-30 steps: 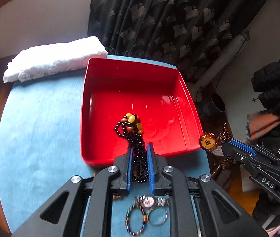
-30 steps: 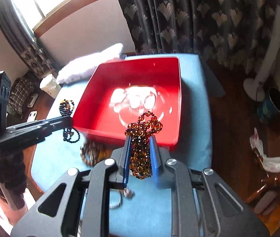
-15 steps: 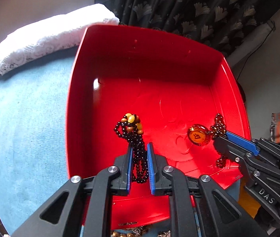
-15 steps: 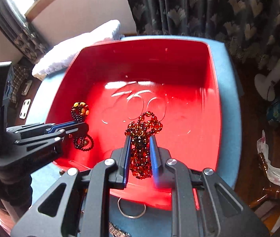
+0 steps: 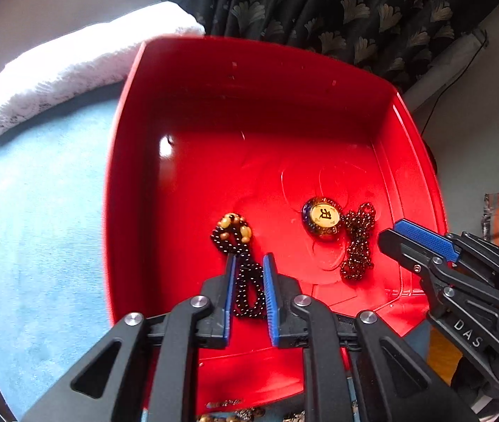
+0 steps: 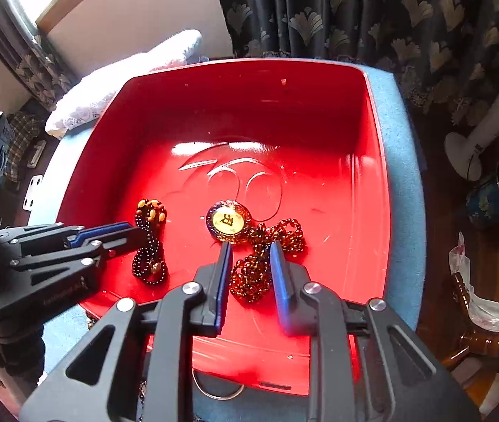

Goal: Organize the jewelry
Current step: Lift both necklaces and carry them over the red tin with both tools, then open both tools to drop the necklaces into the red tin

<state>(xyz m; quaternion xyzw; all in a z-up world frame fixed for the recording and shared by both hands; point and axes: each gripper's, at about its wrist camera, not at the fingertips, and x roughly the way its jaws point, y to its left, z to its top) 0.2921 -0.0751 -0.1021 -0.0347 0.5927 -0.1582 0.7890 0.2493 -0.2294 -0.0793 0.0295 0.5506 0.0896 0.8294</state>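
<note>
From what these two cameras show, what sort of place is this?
Probably a room in a home, not a workshop: a dark patterned curtain, a standing fan on a wood floor, and a folded white towel on a blue-covered table holding a red tray of jewelry.

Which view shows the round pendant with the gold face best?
The right wrist view: the pendant lies near centre on the red tray, face fully visible. The left wrist view also shows it unobstructed, but off to the right beside its brown bead chain.

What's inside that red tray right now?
Inside the red tray lie a black bead strand and a brown bead necklace with a round gold pendant. Each gripper's fingers hide part of its strand.
</note>
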